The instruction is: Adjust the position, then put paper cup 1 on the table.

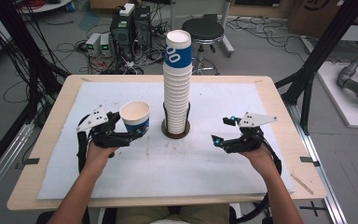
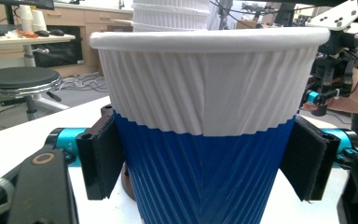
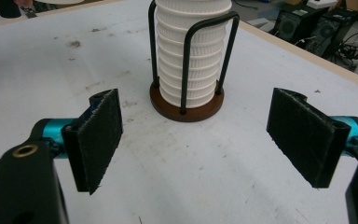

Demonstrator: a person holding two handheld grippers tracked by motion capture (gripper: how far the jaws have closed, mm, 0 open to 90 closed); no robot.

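Paper cup (image 1: 135,117) — single, upright, white ribbed upper band over a blue ribbed lower body, rim open to the top. Location: left-centre of the white mat (image 1: 121,177), just left of the cup stack. In the left gripper view the cup (image 2: 205,140) sits between the two black pads (image 2: 103,161), both of which press on its blue part.

Left gripper (image 1: 121,132) — jaws closed on the paper cup, held in the person's left hand (image 1: 98,151), grey three-cornered plate on top.

Stack of paper cups (image 1: 177,84) — tall, nested, white ribbed sides, the topmost showing a blue band with white print. It stands in a cup holder (image 1: 175,128) with a round brown base and black wire uprights, near the middle of the mat. In the right gripper view the stack (image 3: 191,56) and holder (image 3: 186,105) lie straight ahead of the jaws, apart from them.

Right gripper (image 1: 223,131) — jaws wide, nothing between the pads (image 3: 98,140), low over the mat to the right of the holder, held in the right hand (image 1: 261,156).

Table (image 1: 279,100) — light wood, mat covering most of it. Beyond: a black stool (image 1: 203,32) and computer cases (image 1: 130,28) on the floor.
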